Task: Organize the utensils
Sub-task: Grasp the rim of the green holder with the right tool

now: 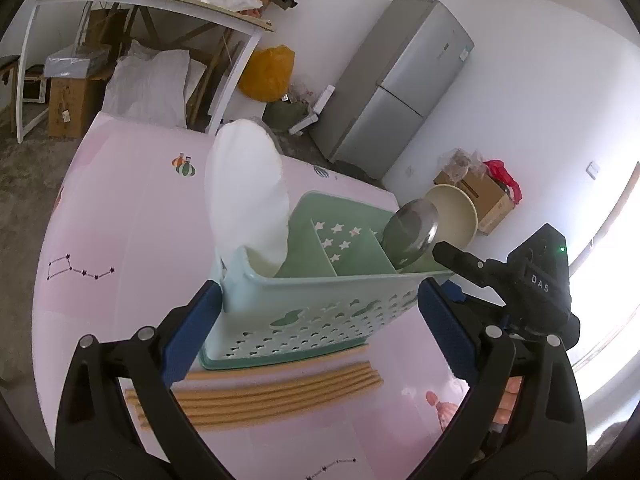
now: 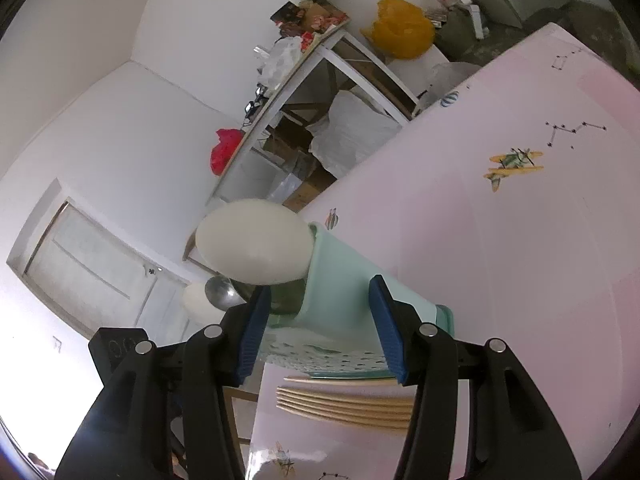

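A pale green basket [image 1: 320, 312] with divided compartments stands on the pink table [image 1: 120, 220]. A white plate [image 1: 248, 192] stands upright in its left end. A metal bowl [image 1: 408, 232] and a cream bowl [image 1: 456, 212] lean at its right end. Several wooden chopsticks [image 1: 272, 396] lie side by side on the table in front of it. My left gripper [image 1: 316, 292] is wide open, its pads flanking the basket's front wall above the chopsticks. My right gripper [image 2: 320, 300] clamps the basket's end [image 2: 340, 264], with the chopsticks [image 2: 348, 404] below it. It shows as a black finger [image 1: 452, 258] at the basket's right corner.
Beyond the table stand a grey fridge [image 1: 396, 88], a cluttered white-framed shelf table [image 1: 152, 4], a yellow bag [image 1: 268, 72] and a cardboard box [image 1: 480, 196]. The table's right edge runs close beside the basket. Open pink tabletop [image 2: 520, 260] spreads on the basket's other side.
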The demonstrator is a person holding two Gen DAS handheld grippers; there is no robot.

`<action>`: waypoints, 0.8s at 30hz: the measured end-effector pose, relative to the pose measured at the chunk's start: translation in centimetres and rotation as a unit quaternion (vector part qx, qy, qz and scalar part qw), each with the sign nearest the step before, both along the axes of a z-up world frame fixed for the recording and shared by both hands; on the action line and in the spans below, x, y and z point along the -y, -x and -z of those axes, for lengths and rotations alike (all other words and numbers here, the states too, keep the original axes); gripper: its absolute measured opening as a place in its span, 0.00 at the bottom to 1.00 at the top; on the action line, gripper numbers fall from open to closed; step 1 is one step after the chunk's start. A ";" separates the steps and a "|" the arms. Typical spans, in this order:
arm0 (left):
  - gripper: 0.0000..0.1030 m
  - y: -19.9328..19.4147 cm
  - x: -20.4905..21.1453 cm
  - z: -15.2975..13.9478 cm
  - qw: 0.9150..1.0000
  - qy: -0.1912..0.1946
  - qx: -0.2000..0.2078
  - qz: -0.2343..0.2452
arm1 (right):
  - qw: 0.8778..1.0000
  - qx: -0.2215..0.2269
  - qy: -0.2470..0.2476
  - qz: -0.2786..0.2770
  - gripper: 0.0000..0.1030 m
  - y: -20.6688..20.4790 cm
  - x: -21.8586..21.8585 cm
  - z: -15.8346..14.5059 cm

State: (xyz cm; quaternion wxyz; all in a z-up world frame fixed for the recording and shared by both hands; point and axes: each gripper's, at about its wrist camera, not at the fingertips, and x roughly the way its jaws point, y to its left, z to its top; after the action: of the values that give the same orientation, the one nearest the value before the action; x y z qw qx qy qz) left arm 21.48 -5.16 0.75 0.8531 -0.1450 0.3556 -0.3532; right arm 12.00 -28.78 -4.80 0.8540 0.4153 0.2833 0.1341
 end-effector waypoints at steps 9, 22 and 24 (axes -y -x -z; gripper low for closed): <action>0.91 -0.7 -0.1 -0.2 1.000 0.006 0.000 -0.006 | 1.000 -0.003 -0.003 0.008 0.49 0.2 -0.2 -0.3; 0.91 -0.1 0.1 0.6 1.000 -0.002 0.030 -0.005 | 1.000 0.001 -0.004 0.010 0.49 0.1 -0.2 0.0; 0.91 -0.1 0.1 0.6 1.000 0.000 0.029 -0.004 | 1.000 0.003 -0.006 0.010 0.49 0.2 -0.2 0.1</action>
State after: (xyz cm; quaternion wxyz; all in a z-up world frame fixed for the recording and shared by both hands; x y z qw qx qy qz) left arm 21.57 -5.25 0.17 0.8645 -0.1361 0.3300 -0.3539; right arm 11.79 -28.60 -4.85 0.8534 0.4229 0.2761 0.1289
